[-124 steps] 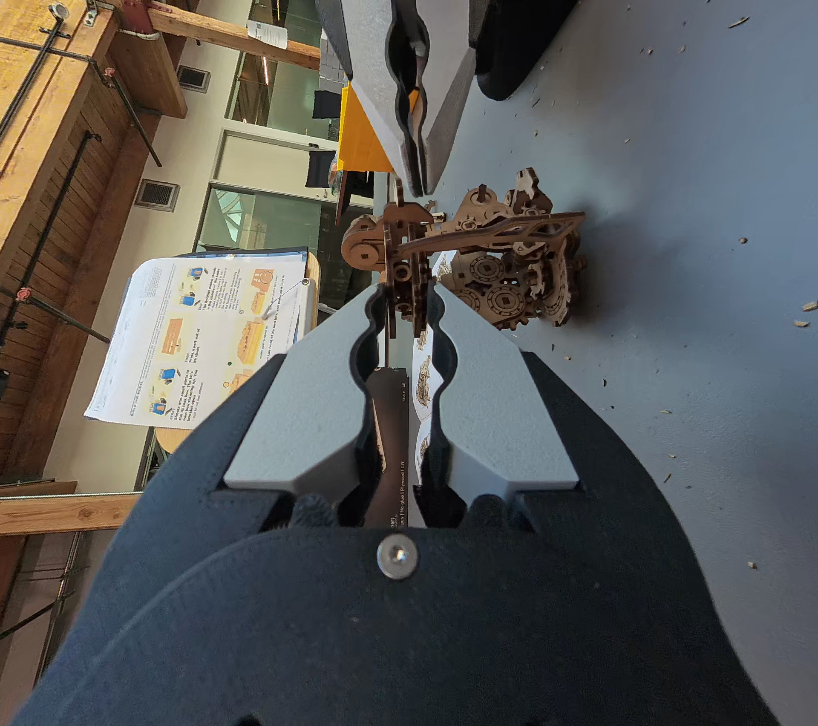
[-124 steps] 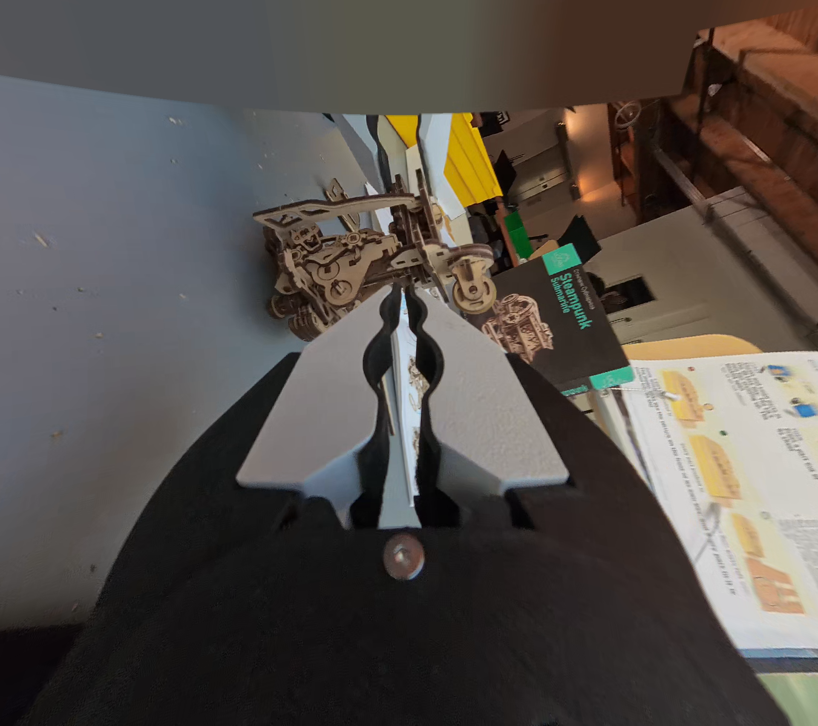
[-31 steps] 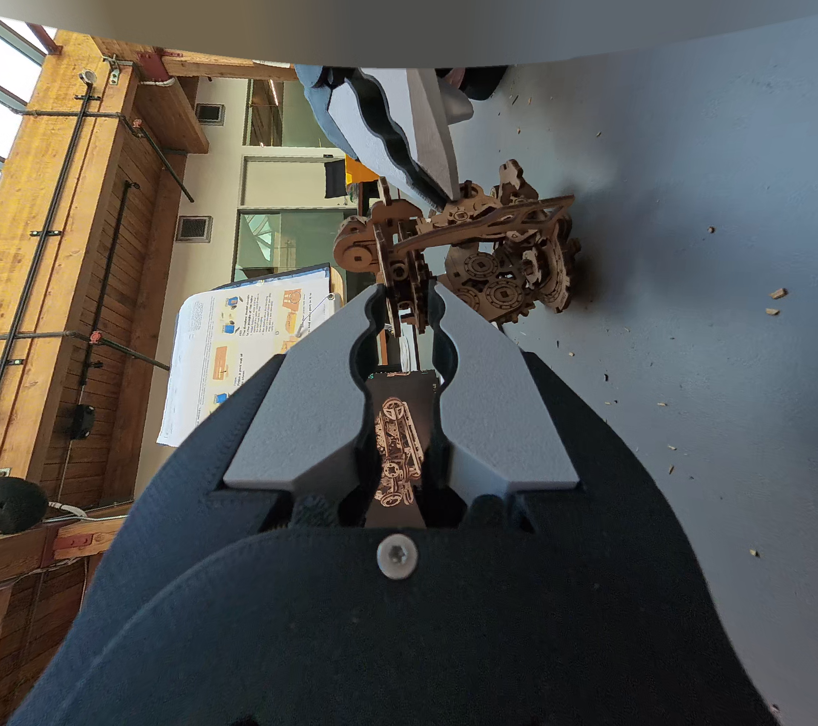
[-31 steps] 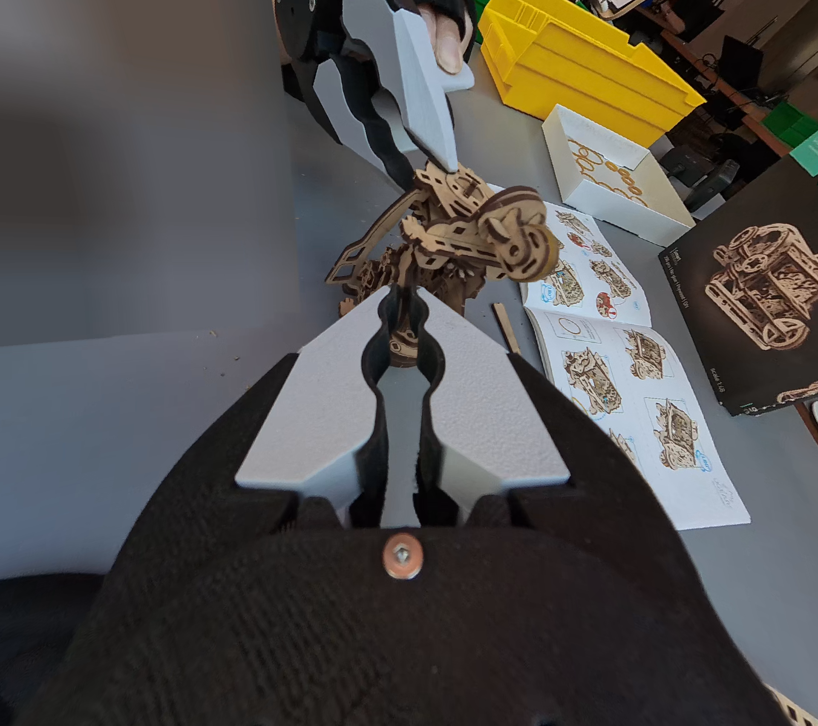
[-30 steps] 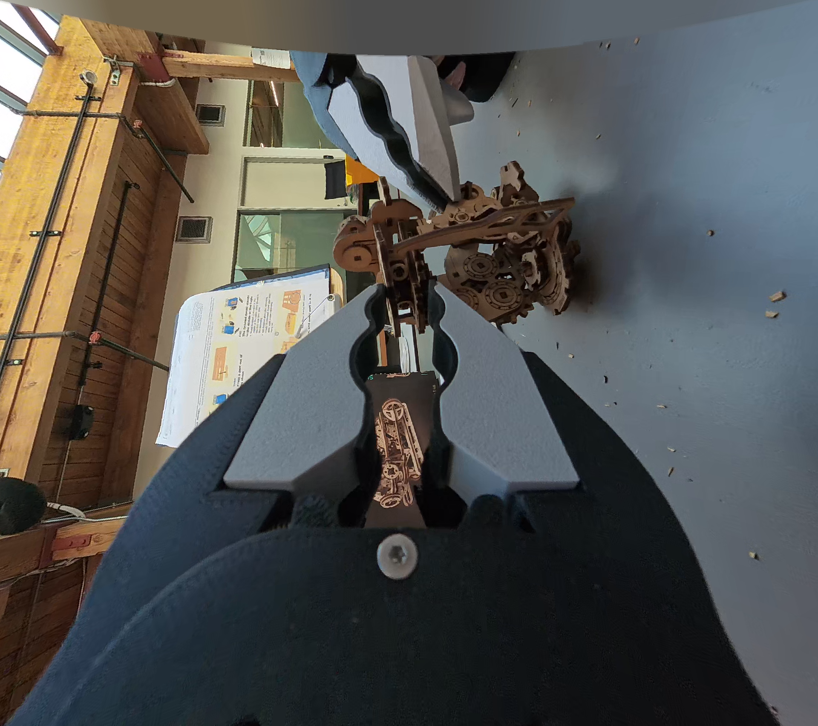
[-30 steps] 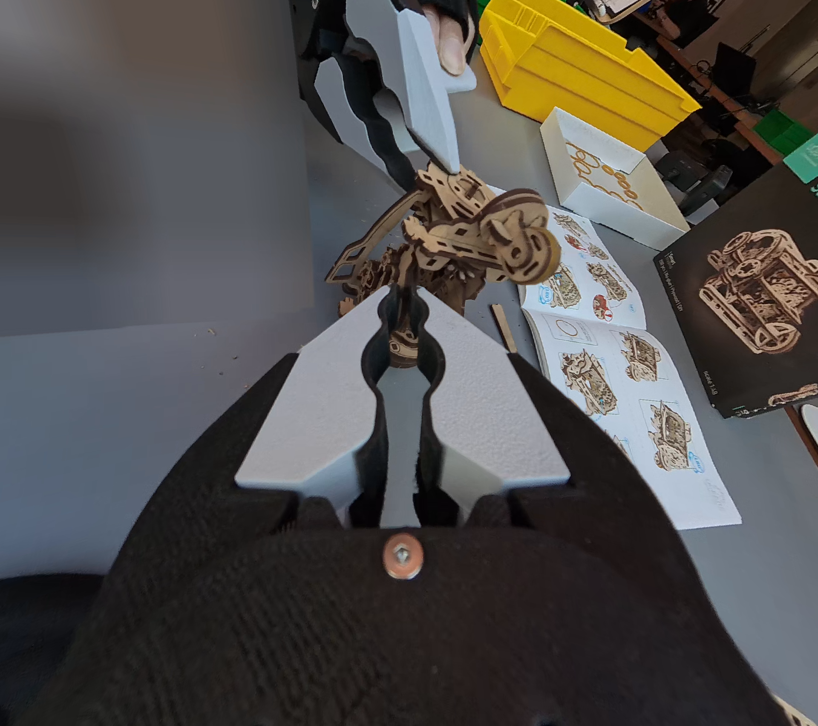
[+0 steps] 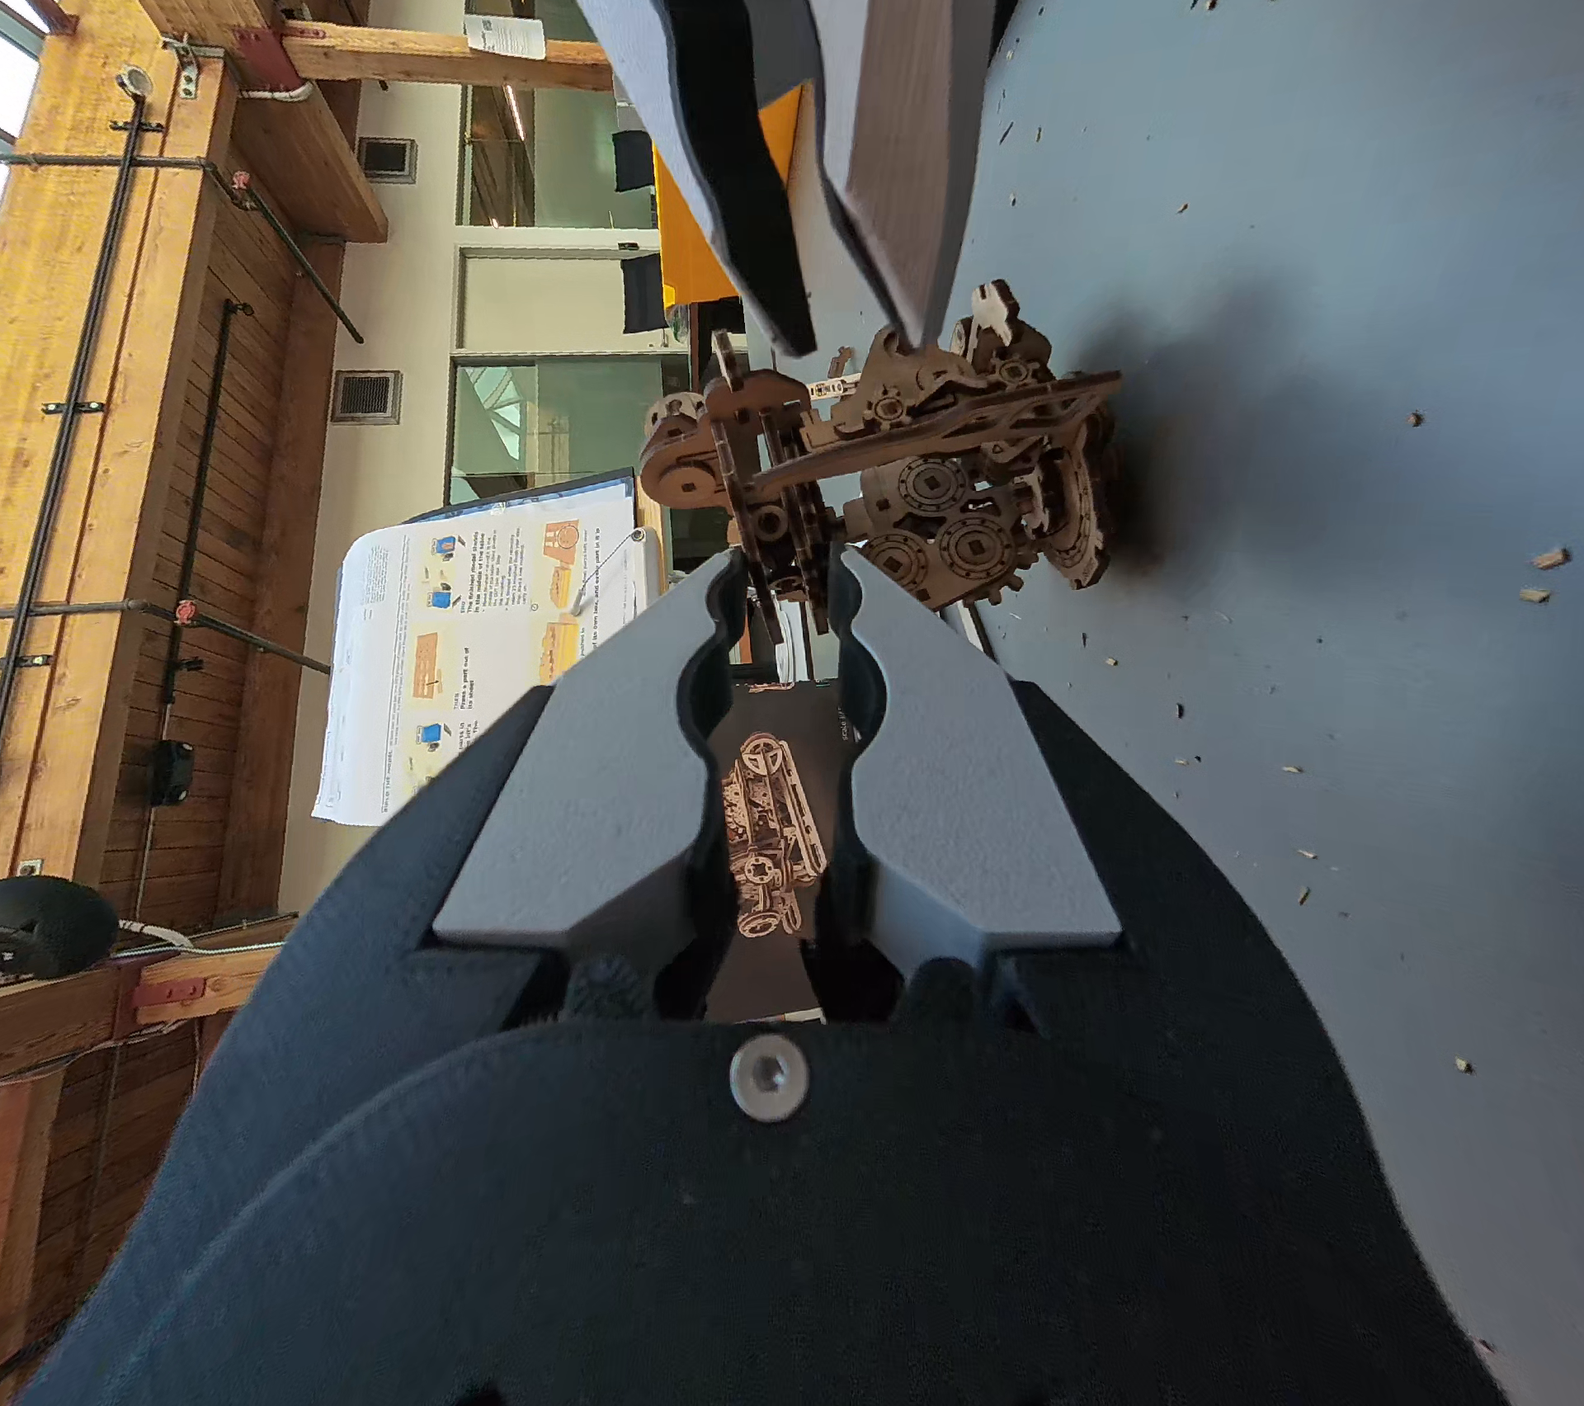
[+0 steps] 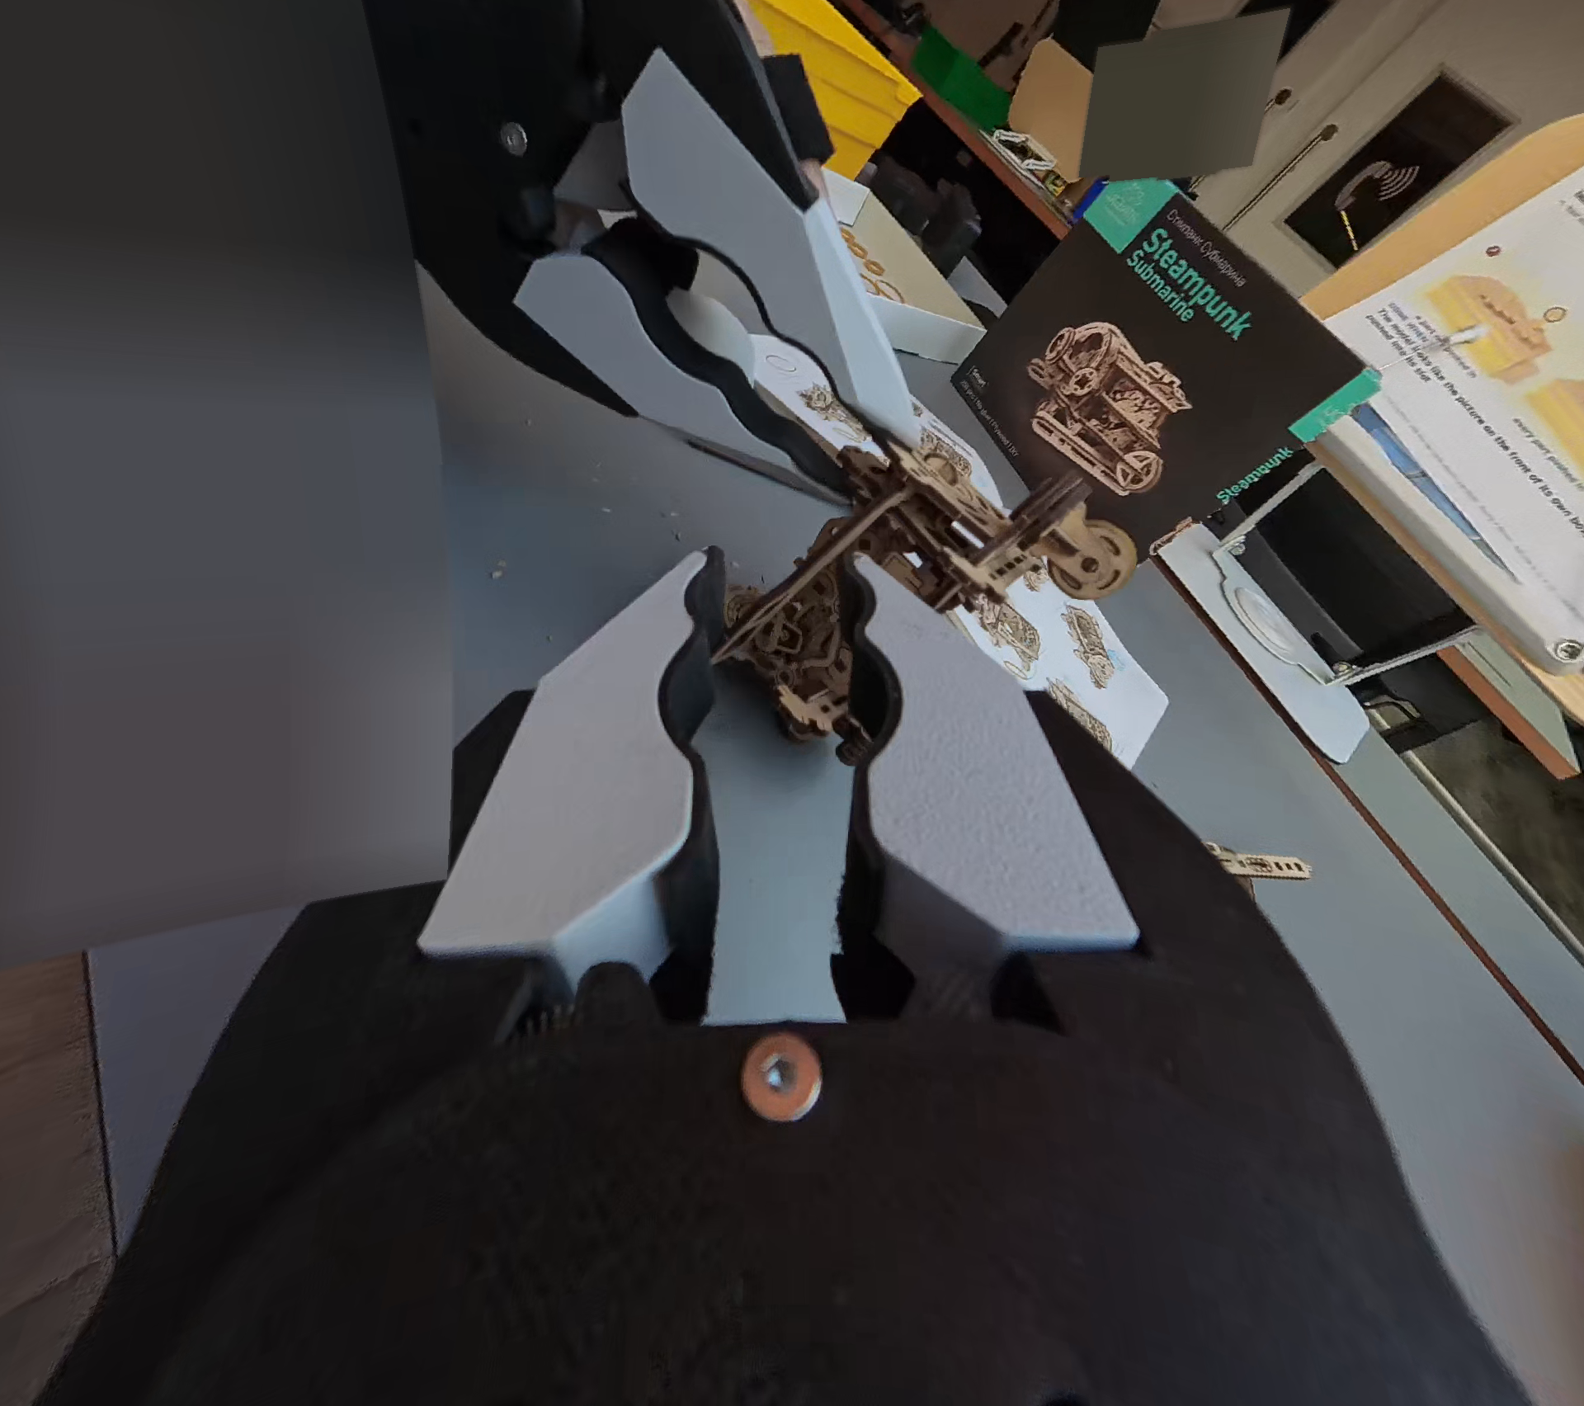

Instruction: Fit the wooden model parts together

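1. Wooden model (image 7: 900, 473) stands on the grey table (image 7: 1329, 250), pinched at one end by the left gripper (image 7: 784, 568).
2. It looks light and fragile, thin laser-cut plates; better to grip the solid frame, not the gears.
3. Its long axis runs from the table toward the roller end.
4. Right gripper (image 8: 784, 576) is spread around the gear end.

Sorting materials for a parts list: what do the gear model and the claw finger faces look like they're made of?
Gear model: thin laser-cut plywood, unfinished matte tan, edges darkened as if burnt. Left claw fingers: probably moulded or printed plastic, light grey with fine grainy texture, black wavy inner lining; the lining's material is unclear.
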Motion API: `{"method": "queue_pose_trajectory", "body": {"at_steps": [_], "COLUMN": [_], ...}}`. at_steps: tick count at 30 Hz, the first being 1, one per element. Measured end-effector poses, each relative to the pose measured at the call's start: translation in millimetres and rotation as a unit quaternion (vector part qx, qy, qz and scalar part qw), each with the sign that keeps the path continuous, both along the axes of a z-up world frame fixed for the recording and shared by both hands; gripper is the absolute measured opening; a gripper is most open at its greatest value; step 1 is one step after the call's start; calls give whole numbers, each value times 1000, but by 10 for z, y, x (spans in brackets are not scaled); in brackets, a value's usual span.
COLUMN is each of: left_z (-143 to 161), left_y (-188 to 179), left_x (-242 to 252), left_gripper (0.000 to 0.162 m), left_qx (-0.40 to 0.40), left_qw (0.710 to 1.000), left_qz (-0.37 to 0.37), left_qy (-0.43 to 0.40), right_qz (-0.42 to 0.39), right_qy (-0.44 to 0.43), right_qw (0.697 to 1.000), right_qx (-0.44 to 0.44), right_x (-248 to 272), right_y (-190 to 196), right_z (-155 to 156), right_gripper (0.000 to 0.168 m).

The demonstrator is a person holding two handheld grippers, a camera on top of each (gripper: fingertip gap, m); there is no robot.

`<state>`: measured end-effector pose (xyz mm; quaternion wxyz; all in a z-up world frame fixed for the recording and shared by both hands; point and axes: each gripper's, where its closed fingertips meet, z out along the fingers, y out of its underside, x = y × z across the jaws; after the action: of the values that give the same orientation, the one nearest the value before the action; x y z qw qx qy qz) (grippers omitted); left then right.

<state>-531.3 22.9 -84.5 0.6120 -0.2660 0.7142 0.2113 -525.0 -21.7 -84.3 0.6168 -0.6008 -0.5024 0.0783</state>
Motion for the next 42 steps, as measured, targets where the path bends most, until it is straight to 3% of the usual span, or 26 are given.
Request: {"method": "queue_pose_trajectory", "body": {"at_steps": [1,4,8,12,18,42], "left_z": [0,2,1,0,-2,8], "left_y": [-3,-2,15,24,33,-58], "left_x": [4,3,-12,-16,-21,3], "left_gripper": [17,16,16,16,16,16], "left_qx": [-1,8,14,11,9,19], "left_qw": [1000,1000,1000,1000,1000,1000], "left_qz": [0,5,15,18,24,17], "left_qy": [-1,4,11,9,9,16], "right_qz": [-15,-73,-98,-128,-117,-138], "right_qy": [9,9,48,53,93,100], "right_qw": [1000,997,992,988,985,983], "right_qx": [7,-3,-65,-63,-88,-73], "right_x": [-26,3,11,38,-98,-37], "right_y": [24,167,223,309,280,330], "right_z": [37,11,-90,-104,-41,-61], "right_gripper": [24,24,23,19,15,4]}}
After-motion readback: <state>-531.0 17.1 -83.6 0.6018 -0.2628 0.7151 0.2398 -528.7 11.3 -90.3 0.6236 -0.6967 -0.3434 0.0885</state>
